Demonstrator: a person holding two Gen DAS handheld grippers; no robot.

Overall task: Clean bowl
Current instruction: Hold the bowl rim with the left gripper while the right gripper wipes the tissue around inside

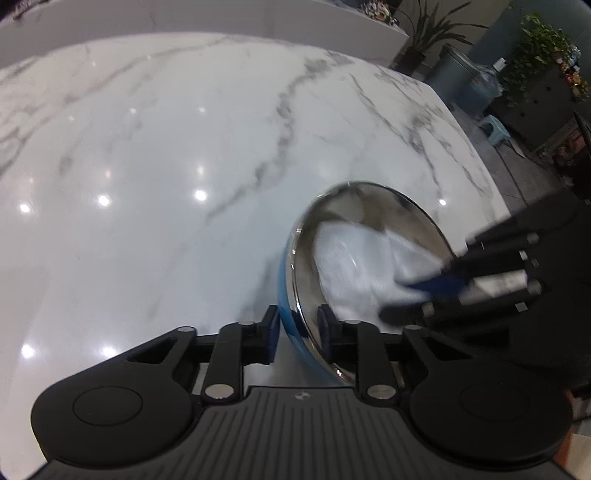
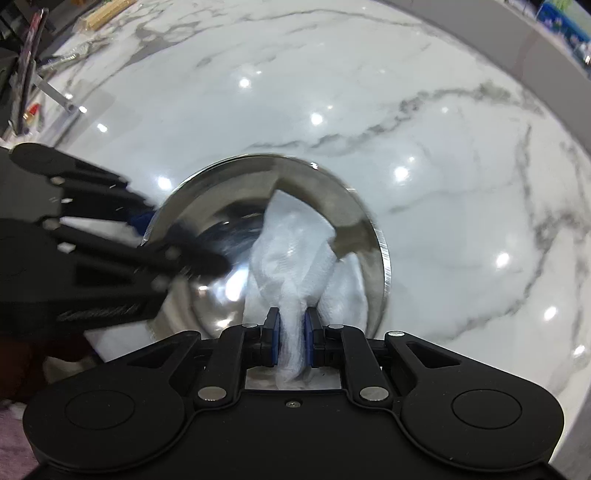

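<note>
A bowl, blue outside and polished steel inside, sits tilted on the white marble table. My left gripper is shut on its near rim, one pad outside the wall and one inside. A crumpled white cloth lies in the bowl. My right gripper reaches in from the right, blurred. In the right wrist view the right gripper is shut on the cloth, which hangs down into the bowl. The left gripper clamps the bowl's left rim.
Past the table's far right edge stand potted plants, a grey bin and a small blue stool. In the right wrist view, wooden sticks and a metal tool lie at the table's far left corner.
</note>
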